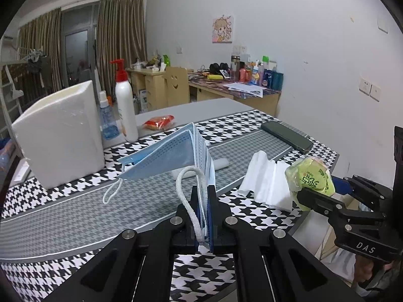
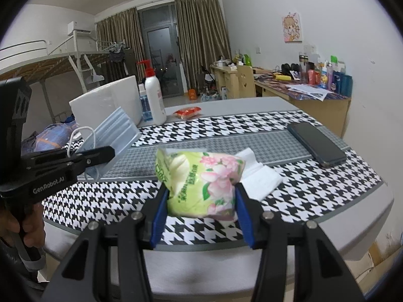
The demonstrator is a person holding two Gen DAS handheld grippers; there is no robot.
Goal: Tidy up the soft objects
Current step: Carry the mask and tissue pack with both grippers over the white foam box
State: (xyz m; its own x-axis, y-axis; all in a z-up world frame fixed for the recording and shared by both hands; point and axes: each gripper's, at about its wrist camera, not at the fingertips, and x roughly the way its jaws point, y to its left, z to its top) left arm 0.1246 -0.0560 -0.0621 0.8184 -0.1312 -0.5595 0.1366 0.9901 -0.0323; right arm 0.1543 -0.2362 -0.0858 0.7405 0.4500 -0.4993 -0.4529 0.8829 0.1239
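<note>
Your left hand-held gripper point(image 1: 203, 198) clamps the face mask point(image 1: 171, 154), your right hand-held gripper point(image 2: 201, 196) the tissue pack point(image 2: 199, 178), folded tissues point(image 2: 259, 176) probably just ahead-right.

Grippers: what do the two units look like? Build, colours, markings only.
Both are matte black linkage frames with silver pivot bolts. The left gripper has blue pads on its fingers and white "GenRobot.AI" lettering on its body, seen from the right wrist. The right gripper has blue pads; "DAS" is printed on its body. No cables visible.
</note>
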